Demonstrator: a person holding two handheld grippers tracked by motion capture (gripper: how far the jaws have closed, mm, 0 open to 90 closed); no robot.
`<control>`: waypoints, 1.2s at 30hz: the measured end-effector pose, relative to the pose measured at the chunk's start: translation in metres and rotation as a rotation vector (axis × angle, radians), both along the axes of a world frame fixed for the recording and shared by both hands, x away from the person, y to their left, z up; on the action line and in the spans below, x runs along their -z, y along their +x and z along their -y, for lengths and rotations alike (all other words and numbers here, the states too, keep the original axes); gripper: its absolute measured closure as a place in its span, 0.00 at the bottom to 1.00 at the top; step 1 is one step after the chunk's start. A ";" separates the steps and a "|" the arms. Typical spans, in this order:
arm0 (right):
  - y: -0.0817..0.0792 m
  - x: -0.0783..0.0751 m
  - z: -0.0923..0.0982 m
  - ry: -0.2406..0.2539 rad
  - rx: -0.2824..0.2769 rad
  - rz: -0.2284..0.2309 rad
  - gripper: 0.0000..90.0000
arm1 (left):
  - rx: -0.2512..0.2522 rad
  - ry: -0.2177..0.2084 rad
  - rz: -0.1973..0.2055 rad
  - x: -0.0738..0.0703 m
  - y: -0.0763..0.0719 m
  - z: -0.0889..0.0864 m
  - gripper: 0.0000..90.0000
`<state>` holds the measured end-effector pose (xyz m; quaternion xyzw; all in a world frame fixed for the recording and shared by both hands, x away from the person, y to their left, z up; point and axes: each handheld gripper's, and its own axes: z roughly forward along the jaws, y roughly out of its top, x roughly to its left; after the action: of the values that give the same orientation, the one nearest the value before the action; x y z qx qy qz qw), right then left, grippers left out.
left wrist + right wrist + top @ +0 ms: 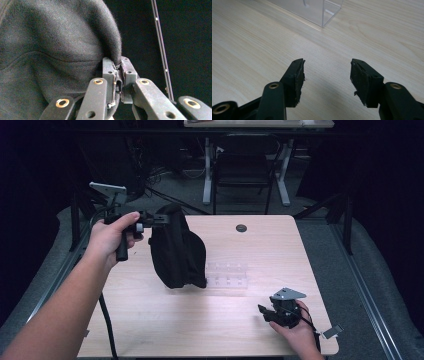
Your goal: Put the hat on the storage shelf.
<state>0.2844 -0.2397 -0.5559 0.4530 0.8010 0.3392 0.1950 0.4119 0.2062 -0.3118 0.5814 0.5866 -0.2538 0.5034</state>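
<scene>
My left gripper (161, 219) is clamped on the top edge of a black cloth bag (176, 251) — in the left gripper view the two pads are pressed together with a fold of the dark fabric (50, 50) pinched between them. From the high view I see the bag hanging from that grip above the left half of the wooden table (150, 320), its lower end down at the tabletop, whether touching it I cannot tell. It hangs just beside a clear plastic organiser (227, 275), overlapping the organiser's left end from this angle.

My right gripper (267, 312) sits low at the near right corner of the table, well apart from the bag. In the right gripper view its jaws stand spread with nothing between them — bare wood below, and a corner of the clear organiser (322, 12) farther ahead.
</scene>
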 end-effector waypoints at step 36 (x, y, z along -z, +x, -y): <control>0.000 -0.009 -0.002 -0.005 -0.015 0.013 0.56 | 0.031 0.043 0.031 0.004 0.017 0.051 0.94</control>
<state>0.2844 -0.2374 -0.5472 0.4443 0.8040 0.3416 0.1988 0.4287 0.1556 -0.3163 0.6048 0.5751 -0.2397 0.4960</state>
